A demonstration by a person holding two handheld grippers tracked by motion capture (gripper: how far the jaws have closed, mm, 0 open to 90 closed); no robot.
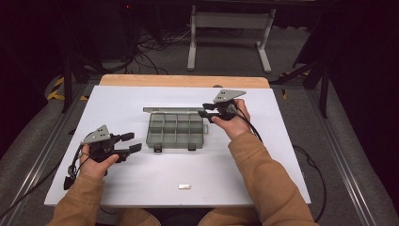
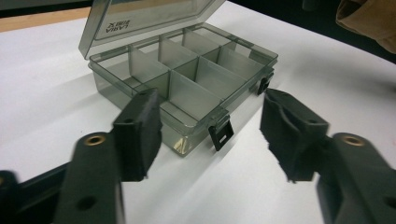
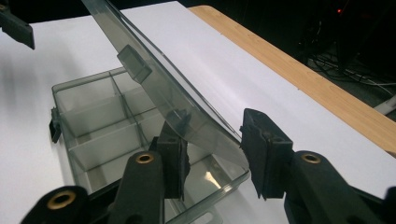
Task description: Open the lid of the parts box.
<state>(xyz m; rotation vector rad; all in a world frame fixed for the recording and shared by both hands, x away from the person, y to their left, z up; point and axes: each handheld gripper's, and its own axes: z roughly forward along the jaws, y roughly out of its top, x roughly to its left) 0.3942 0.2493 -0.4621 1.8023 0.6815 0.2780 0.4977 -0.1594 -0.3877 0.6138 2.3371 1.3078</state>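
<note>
A grey see-through compartment box [image 1: 175, 130] sits mid-table with its lid [image 1: 174, 109] raised at the back. Its several cells look empty, and two black latches hang on the front wall [image 2: 220, 135]. My right gripper [image 1: 203, 110] is at the box's right rear corner. In the right gripper view it [image 3: 217, 149] stands open, with the tilted lid's [image 3: 154, 79] side edge between the jaws. My left gripper [image 1: 131, 142] is open, left of the box and apart from it. In the left gripper view, nothing lies between its jaws [image 2: 212, 135], and the box [image 2: 187, 79] is ahead.
A small white piece [image 1: 184, 186] lies near the table's front edge. The white tabletop [image 1: 117, 99] ends at a wooden strip [image 1: 183, 80] at the back. Beyond it on the floor are a white stand [image 1: 230, 28] and cables.
</note>
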